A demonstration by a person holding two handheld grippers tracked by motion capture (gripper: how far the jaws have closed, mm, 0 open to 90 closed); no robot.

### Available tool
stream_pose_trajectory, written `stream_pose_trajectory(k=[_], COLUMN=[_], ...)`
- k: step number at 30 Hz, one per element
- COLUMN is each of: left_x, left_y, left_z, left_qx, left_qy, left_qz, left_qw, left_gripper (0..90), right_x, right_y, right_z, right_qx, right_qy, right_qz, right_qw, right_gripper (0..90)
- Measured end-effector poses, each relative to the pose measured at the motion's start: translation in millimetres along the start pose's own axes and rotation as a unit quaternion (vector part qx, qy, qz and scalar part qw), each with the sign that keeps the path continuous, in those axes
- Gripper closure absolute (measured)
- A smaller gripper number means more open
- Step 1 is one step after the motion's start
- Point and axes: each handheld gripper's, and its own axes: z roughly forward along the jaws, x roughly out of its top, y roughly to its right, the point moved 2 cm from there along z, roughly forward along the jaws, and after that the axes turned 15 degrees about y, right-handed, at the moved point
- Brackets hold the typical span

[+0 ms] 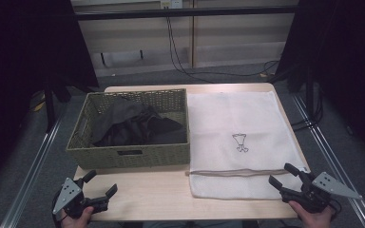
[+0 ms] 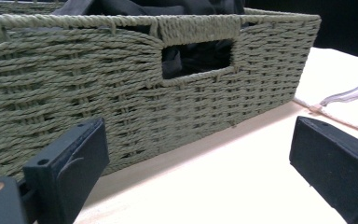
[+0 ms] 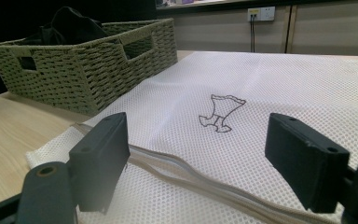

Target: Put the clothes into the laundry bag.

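A green woven basket stands on the left half of the wooden table, with dark clothes piled inside. To its right lies a flat white mesh laundry bag with a small printed figure and a zipper along its near edge. My left gripper rests open at the table's front left, facing the basket wall. My right gripper is open at the front right, its jaws standing over the bag's near corner with nothing pressed between them.
Metal rails run along the floor on both sides of the table. Black curtains hang at the left and right, and cables trail down the back wall. Bare wood lies between the basket and the front edge.
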Motion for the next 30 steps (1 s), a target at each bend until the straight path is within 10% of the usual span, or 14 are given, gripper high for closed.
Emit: stream_pose_trajectory(k=[16,30], left_x=[-2.5,-3.1], left_y=[2.5,4.8], left_z=[3.7,4.4], left_qx=[-0.002,-0.011], left_qy=[-0.006,-0.020], left_qz=[0.001,0.010], left_qw=[1.0000,0.9997], left_gripper=[4.9,4.9], right_x=[1.3,-5.7], right_y=[-0.6,-3.4], right_z=[5.4,62.5], right_qx=[0.046,0.129], right_qy=[-0.042,-0.180], right_qz=[0.017,-0.031], right_qw=[0.9979,0.9747], right_gripper=[39.6,60.4])
